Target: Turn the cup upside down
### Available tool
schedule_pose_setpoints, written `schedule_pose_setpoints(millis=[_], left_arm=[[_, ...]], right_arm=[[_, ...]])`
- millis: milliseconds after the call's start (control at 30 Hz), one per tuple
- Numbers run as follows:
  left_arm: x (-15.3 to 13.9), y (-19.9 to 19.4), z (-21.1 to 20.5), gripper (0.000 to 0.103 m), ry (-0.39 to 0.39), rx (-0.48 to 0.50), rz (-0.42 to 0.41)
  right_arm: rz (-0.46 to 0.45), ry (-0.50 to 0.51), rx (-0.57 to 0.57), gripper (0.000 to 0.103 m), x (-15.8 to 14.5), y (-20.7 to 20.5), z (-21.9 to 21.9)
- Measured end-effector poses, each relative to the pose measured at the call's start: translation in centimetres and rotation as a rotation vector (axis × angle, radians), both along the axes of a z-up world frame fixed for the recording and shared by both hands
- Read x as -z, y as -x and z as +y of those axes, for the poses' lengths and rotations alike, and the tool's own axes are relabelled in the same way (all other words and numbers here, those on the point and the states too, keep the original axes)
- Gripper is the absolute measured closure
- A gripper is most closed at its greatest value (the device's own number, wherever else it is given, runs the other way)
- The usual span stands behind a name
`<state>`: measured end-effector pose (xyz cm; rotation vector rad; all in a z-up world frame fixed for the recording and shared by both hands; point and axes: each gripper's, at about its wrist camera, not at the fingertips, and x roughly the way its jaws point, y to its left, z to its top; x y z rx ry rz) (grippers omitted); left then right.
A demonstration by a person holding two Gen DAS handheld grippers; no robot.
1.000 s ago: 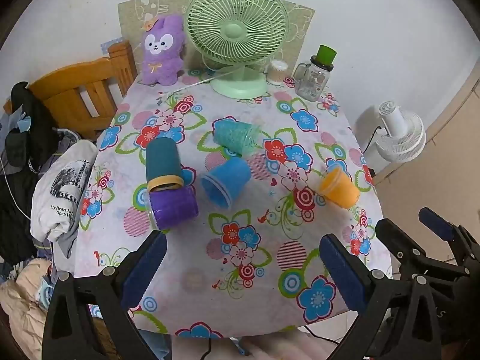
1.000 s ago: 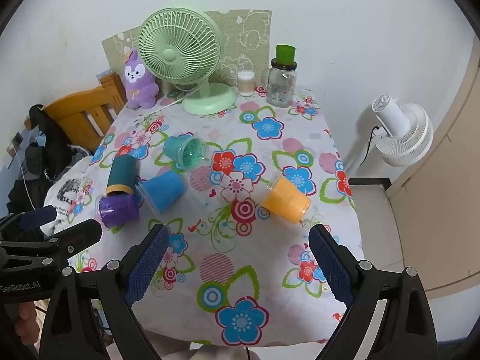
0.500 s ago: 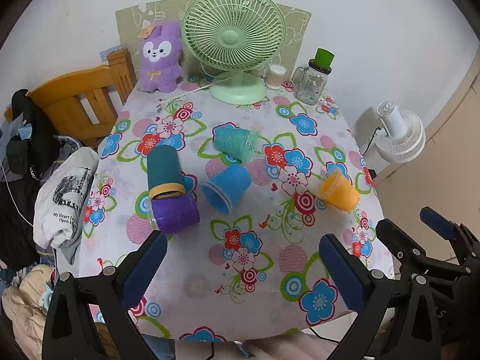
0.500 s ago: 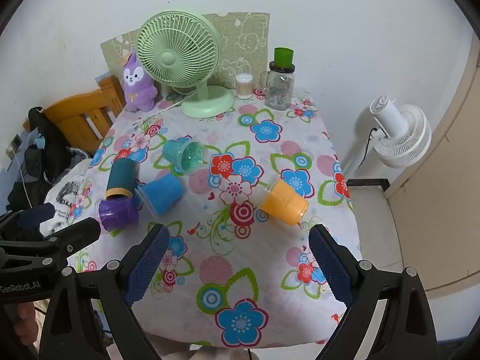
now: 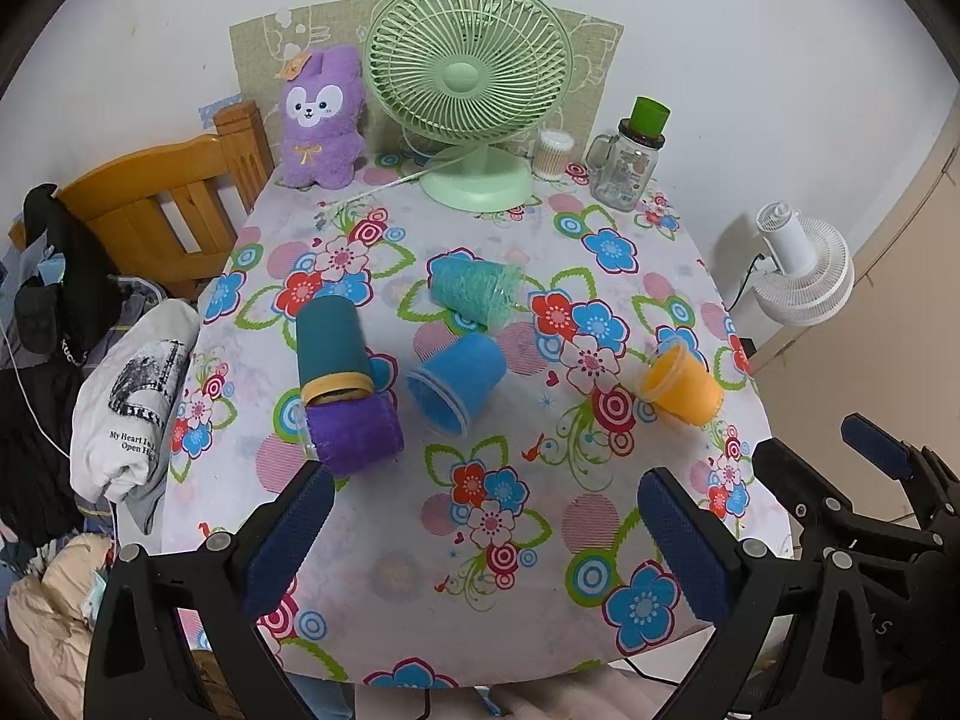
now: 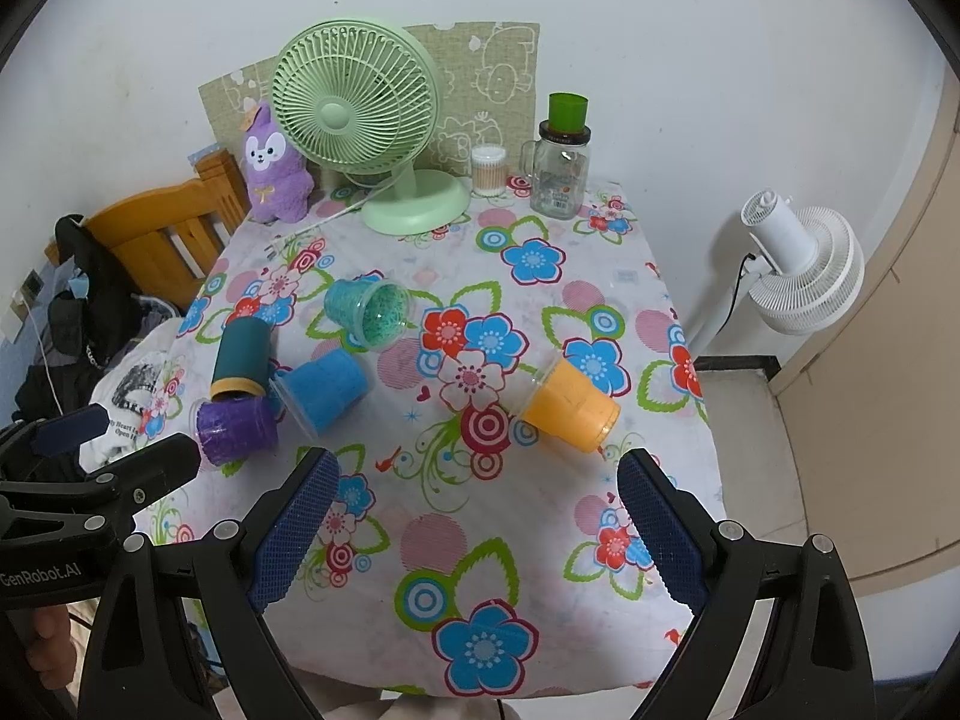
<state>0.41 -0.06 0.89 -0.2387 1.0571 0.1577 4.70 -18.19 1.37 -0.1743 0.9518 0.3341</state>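
Blue-padded jaws of left gripper (image 5: 480, 531) and right gripper (image 6: 477, 516) gape wide, empty | both have drawn back, bench (image 5: 384, 588) shrinking | cups lie tipped mid-frame: blue cup (image 5: 459, 381), orange cup (image 6: 567, 405) | none flipped yet

On the black body of the left gripper (image 6: 120, 462), seen at the left edge of the right wrist view, white lettering reads "GenRobot.AI". A white T-shirt (image 5: 129, 396) draped beside the wooden chair (image 5: 156, 210) carries a black-and-white print with small dark text beneath it that begins "My Heart Is" and, on the next line, "Open H"; the rest is lost in the folds. The glass jar (image 6: 559, 183) to the right of the green fan (image 6: 360, 120) has a printed label, too small to read.
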Motion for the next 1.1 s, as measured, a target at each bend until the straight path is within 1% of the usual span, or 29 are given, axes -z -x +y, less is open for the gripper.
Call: schedule_pose_setpoints(millis=[400,633,767,900,967,1100], left_arm=[[0.1,-0.1,0.1,0.001,-0.004,0.002,0.001],[0.3,-0.8,0.9,0.001,-0.007,0.031,0.013],[0.2,-1.4,1.1,0.001,-0.021,0.06,0.018],[0.0,-2.2,0.5,0.001,-0.056,0.102,0.022],[0.2,-2.6,0.4,0.001,-0.07,0.104,0.033],[1.3,-3.9,0.2,0.001,-0.036,0.094,0.073]], right_arm=[[0.006,0.003,0.002,0.007,0.3,-0.2,0.2],[0.015,0.011,0.016,0.007,0.6,-0.5,0.5],[0.042,0.0,0.022,0.007,0.8,-1.0,0.8],[0.035,-0.017,0.038,0.007,0.6,-1.1,0.8],[0.031,-0.02,0.046,0.007,0.8,-1.2,0.8],[0.054,-0.01,0.046,0.007,1.1,-2.0,0.7]])
